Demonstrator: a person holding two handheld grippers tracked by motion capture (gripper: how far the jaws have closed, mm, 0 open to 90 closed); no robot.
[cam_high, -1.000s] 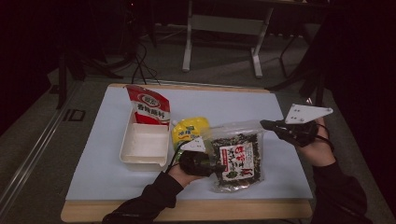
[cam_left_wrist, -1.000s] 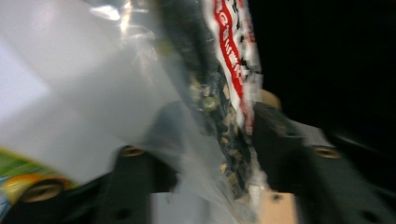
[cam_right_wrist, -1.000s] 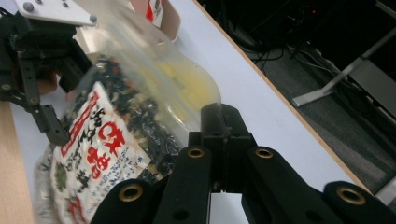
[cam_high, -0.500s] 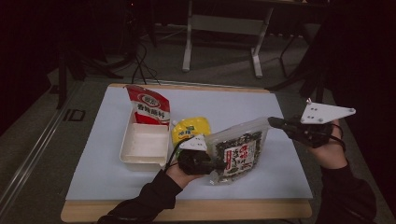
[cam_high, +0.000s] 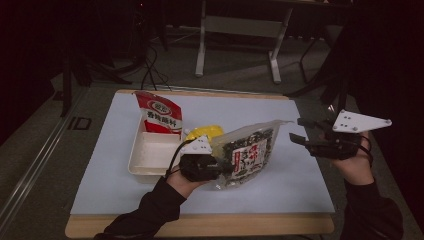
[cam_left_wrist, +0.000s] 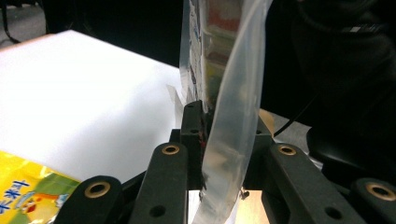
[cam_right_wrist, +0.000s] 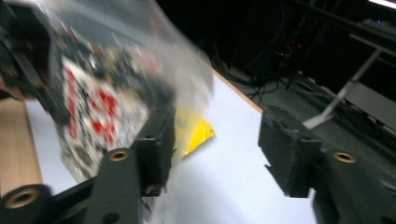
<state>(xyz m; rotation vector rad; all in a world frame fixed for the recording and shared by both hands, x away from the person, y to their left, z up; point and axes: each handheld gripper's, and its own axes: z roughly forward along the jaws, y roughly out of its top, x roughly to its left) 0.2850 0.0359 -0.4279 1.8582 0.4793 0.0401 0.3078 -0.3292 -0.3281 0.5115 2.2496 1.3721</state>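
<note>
The snack bag (cam_high: 246, 156), clear w/ a dark red-and-white label, is up off the tabletop (cam_high: 100, 165), tilted, its low end pinched in the left claw (cam_high: 220, 167); in the left gripper view the clear film (cam_left_wrist: 233, 116) runs between the 2 jaws, clenched on it. A sec ago the bag lay flat on the tabletop w/ the right claw at its top corner; now it hangs from the left claw alone, lifted clear. The right claw (cam_high: 300, 131) has just been opening: jaws stand apart, off to the bag's right, nothing between them; in the right gripper view the bag (cam_right_wrist: 93, 102) sits blurred beside 1 jaw, not gripped. Prob means the handover is done, left has sole hold. Just left of the bag: a yellow pack (cam_high: 204, 133) on the tabletop, then a white tray (cam_high: 150, 155) w/ a red-and-white pouch (cam_high: 160, 114) leaning at its far end. Guess next: the bag goes toward the tray; the 1-corner grip on slick film could slip or let the bag swing.
</note>
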